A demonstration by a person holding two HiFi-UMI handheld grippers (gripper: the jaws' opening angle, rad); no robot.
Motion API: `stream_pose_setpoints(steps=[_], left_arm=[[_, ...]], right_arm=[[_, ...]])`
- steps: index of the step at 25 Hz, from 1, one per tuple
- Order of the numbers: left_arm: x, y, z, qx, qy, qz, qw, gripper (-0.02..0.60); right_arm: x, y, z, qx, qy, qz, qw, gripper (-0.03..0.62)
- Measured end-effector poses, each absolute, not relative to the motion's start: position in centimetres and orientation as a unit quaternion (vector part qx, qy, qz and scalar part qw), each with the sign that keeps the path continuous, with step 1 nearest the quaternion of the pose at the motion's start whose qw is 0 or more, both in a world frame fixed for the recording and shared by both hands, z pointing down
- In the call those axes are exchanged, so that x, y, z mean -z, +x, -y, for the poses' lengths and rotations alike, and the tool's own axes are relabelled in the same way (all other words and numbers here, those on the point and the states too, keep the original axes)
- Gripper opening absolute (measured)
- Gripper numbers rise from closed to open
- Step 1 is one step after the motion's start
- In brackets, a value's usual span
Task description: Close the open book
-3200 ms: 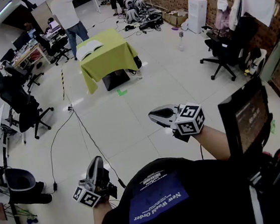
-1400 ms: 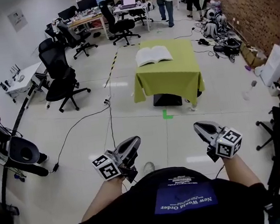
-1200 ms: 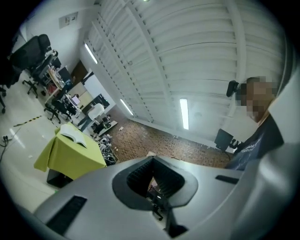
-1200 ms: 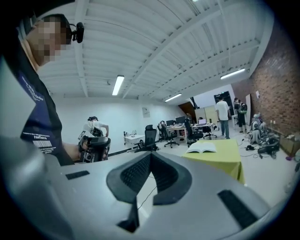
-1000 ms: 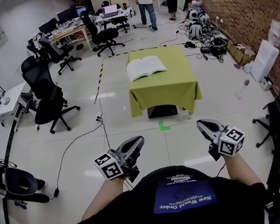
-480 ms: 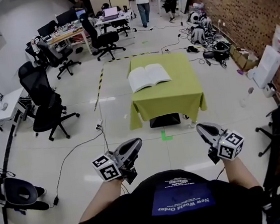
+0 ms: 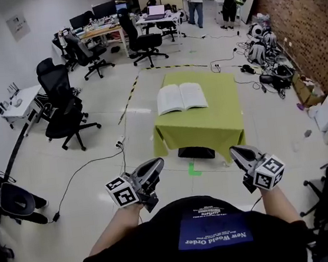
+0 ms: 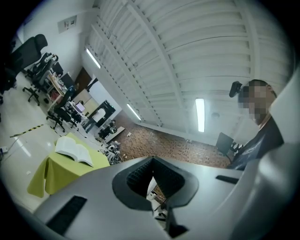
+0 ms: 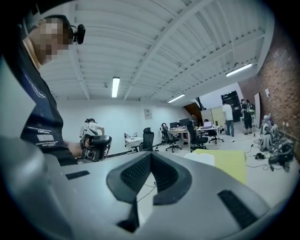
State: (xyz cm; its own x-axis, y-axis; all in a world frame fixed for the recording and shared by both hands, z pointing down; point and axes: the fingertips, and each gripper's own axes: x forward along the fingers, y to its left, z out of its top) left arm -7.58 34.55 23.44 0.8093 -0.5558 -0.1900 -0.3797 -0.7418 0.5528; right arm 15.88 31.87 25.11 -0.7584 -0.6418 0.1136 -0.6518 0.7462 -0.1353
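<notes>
Approach phase. Since the earliest frame the view has swung round – the bench (image 7: 203, 133) with the open book (image 7: 181, 97) no longer sits far off to the upper left but stands straight ahead of both grippers, and closer than a second ago. The left gripper (image 7: 155, 165) and the right gripper (image 7: 236, 151) are carried level in front of the torso; each has its jaws brought together with nothing between them.

The book lies flat on the green-covered bench, toward its far left part, well apart from both grippers. Its spine runs away from the person, so the two page blocks spread to the left and to the right of that line. Seen from the grippers, the spine falls almost midway between them, a shade nearer the left one; neither arm has a clear advantage in reach.

The closing move probably turns on this layout – one half must be swung over the spine onto the other, sideways across the grippers' heading.
</notes>
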Motion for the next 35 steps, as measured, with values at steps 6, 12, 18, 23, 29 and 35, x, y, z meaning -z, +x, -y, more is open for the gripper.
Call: stream_pose_setpoints(steps=[6, 12, 18, 23, 29, 35], left_arm=[[-24.2, -4.5, -31.5, 0.163, 0.914, 0.261, 0.265, 0.006], [-24.9, -4.1, -25.9, 0.163, 0.921, 0.228, 0.271, 0.006], [-23.7, -7.3, -17.4, 0.156, 0.937, 0.174, 0.259, 0.006], [-24.1, -10.7, -11.3, 0.136, 0.946, 0.134, 0.260, 0.006], [-25.6, -12.2, -5.6, 0.129, 0.946, 0.111, 0.277, 0.006], [-26.7, -9.8, -1.2, 0.126, 0.938, 0.130, 0.295, 0.006]], right_arm=[[-24.6, 17.9, -26.8, -0.082, 0.337, 0.938, 0.015, -0.015], [-25.7, 17.3, -22.1, -0.088, 0.354, 0.931, 0.026, -0.015], [-23.8, 14.2, -15.0, -0.078, 0.402, 0.912, 0.019, -0.015], [-23.8, 10.6, -10.8, -0.080, 0.434, 0.897, 0.005, -0.015], [-24.9, 8.1, -6.6, -0.091, 0.447, 0.890, 0.014, -0.015], [-25.5, 10.7, -1.5, -0.103, 0.435, 0.894, 0.011, -0.015]])
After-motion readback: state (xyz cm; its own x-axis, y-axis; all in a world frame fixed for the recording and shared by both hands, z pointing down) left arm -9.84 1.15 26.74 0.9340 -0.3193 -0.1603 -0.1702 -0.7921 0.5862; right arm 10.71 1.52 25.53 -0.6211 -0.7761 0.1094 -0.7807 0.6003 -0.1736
